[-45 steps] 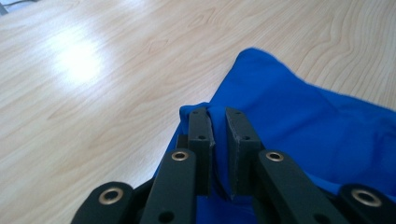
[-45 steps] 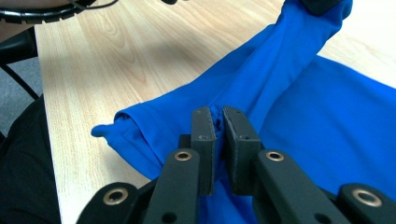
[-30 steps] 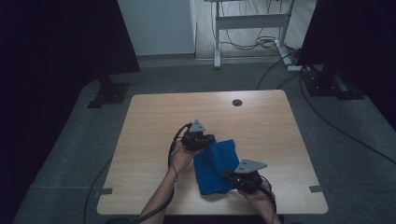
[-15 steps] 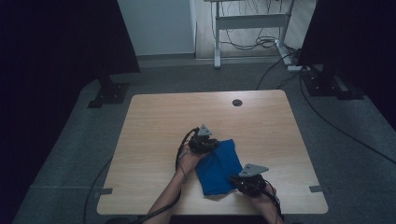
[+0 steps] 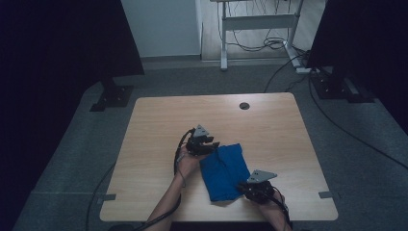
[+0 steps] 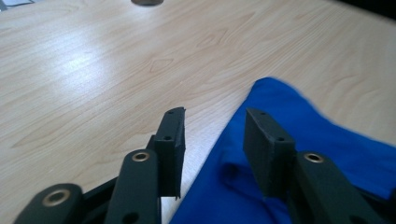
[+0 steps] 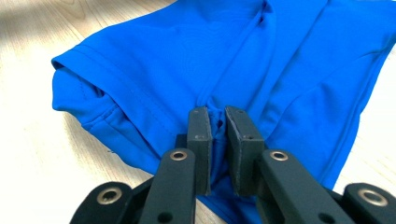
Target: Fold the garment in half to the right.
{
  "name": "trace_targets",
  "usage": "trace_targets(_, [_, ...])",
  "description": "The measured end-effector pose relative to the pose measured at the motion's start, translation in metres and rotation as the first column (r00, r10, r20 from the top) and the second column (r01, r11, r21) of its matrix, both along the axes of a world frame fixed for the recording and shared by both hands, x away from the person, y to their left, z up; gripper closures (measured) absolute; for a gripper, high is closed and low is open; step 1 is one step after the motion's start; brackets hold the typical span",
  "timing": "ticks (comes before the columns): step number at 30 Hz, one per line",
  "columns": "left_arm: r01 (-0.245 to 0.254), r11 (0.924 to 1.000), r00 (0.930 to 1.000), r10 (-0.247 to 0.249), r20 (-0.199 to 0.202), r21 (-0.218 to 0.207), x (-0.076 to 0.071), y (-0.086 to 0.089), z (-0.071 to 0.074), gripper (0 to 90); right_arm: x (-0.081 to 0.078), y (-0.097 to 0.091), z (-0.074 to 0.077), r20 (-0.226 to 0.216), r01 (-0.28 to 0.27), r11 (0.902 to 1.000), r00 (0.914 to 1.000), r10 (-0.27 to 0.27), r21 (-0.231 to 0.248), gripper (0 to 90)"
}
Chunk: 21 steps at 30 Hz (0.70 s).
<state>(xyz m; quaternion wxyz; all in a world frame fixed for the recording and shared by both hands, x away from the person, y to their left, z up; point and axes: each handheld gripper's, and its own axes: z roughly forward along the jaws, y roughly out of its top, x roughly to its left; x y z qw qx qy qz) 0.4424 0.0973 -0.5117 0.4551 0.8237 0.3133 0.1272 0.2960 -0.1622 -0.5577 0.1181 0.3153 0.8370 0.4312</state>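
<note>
Tongs in both our hands are working a folded blue garment (image 5: 222,171) lying on the near half of the wooden desk (image 5: 154,125), right of centre. From the high view, we are holding the left tongs (image 5: 208,148) at the garment's far left corner, while the right tongs (image 5: 244,185) are sitting at its near right edge. A small dark round cap (image 5: 244,105) is lying on the desk near the far edge, well apart from the cloth.

Along the left gripper view, we are looking past the left tongs (image 6: 212,135), whose jaws have just been opening and are now standing apart with a clear gap. The edge of the blue garment (image 6: 322,154) is lying between and under them, but neither pad is pressing on it; the left pad is hanging over bare wood.

Along the right gripper view, we are seeing the right tongs (image 7: 218,122) nearly closed, pinching a small raised fold of the blue garment (image 7: 187,56) between the pads. The cloth is spreading away from the jaws across the desk (image 7: 28,140), with a hemmed sleeve showing at the left and creases running away from the grip.
</note>
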Motion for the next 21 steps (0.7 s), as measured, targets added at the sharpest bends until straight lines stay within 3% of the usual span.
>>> trace_targets(6, [0.085, 0.9949, 0.996, -0.083, -0.033, 0.054, -0.029, -0.003, -0.012, 51.6, -0.001, 0.001, 0.0, 0.003, 0.004, 1.0, 1.0, -0.003, -0.004, 78.7])
trace_targets(11, [0.133, 0.9864, 0.9906, -0.13, -0.044, 0.096, -0.047, -0.011, -0.026, 47.3, -0.001, 0.001, 0.0, 0.006, 0.007, 1.0, 1.0, -0.007, -0.005, 78.3])
trace_targets(14, [0.159, 0.9795, 0.987, -0.155, -0.042, 0.123, -0.055, -0.016, -0.032, 41.4, -0.001, 0.001, 0.0, 0.005, 0.009, 1.0, 0.9999, -0.009, -0.003, 77.3])
trace_targets(16, [0.188, 0.9689, 0.9821, -0.184, -0.04, 0.161, -0.058, -0.02, -0.036, 37.9, -0.002, 0.001, 0.0, 0.005, 0.01, 0.9999, 0.9999, -0.01, -0.002, 76.9])
trace_targets(21, [0.2, 0.9688, 0.9798, -0.199, -0.016, 0.147, -0.06, -0.021, -0.041, 29.8, -0.002, 0.001, 0.002, 0.001, 0.014, 0.9999, 0.9999, -0.014, -0.007, 72.8])
